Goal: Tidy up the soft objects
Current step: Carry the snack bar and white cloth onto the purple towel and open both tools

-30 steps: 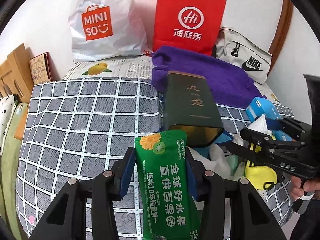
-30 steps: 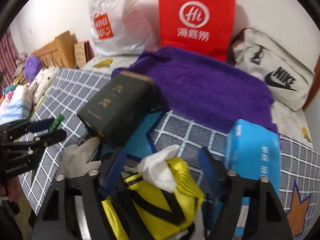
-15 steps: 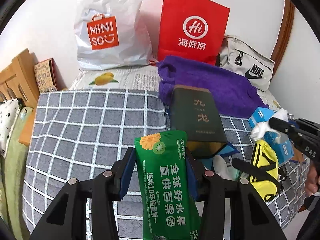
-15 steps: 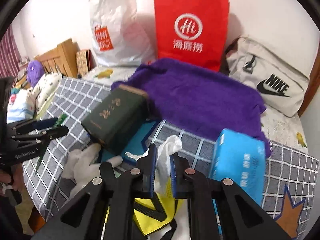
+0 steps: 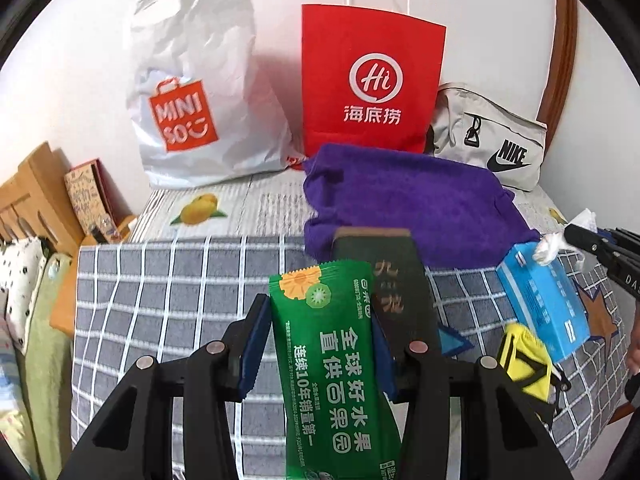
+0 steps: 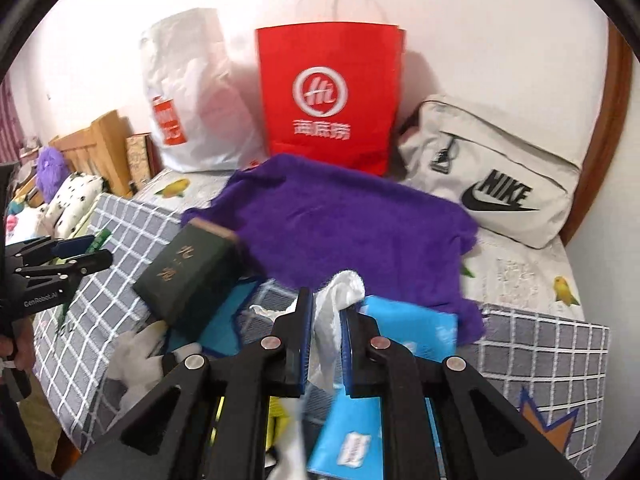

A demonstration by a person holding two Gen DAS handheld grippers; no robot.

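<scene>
Here the left gripper (image 5: 318, 344) is clenched on a green snack packet (image 5: 334, 364), held upright above the grey checked bedspread (image 5: 160, 280). The right gripper (image 6: 325, 336) pinches a crumpled white plastic bag (image 6: 338, 300) between its 2 blue pads, raised over the clutter. Just beneath it lie a blue tissue pack (image 6: 404, 328) and a yellow pouch with black straps (image 5: 524, 360). A dark green box (image 6: 188, 276) rests tilted beside them, its far end against a purple towel (image 6: 340, 220). White gloves (image 6: 136, 356) lie at the bed's near edge. Along the wall behind stand a white MINISO bag (image 5: 192, 92), a red paper bag (image 5: 370, 84) and a grey Nike bag (image 6: 496, 176).
</scene>
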